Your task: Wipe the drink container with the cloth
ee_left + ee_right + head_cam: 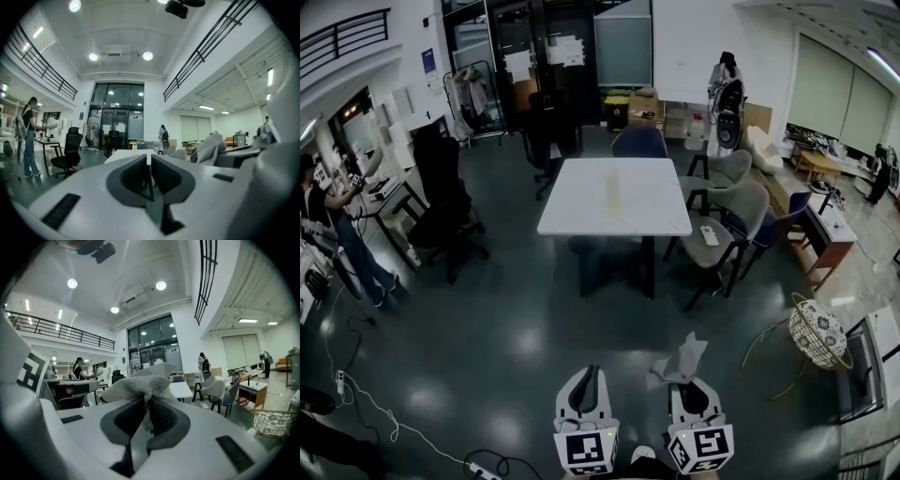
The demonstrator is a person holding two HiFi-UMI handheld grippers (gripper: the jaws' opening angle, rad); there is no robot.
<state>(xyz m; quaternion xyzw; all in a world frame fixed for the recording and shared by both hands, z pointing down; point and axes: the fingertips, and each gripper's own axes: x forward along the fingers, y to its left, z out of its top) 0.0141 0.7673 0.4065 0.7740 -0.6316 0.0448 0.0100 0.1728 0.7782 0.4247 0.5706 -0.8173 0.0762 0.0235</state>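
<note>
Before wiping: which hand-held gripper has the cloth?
The right hand-held gripper: its jaws pinch the grey cloth; the left hand-held gripper is shut, empty.

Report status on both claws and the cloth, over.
Left claw shut, empty. Right claw shut on cloth. White table far ahead, drink container not made out. Chairs beside it.

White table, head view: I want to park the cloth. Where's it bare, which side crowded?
The white table looks bare almost all over. Its left side borders open floor; grey chairs crowd the right side, and a blue chair stands at the far end.
</note>
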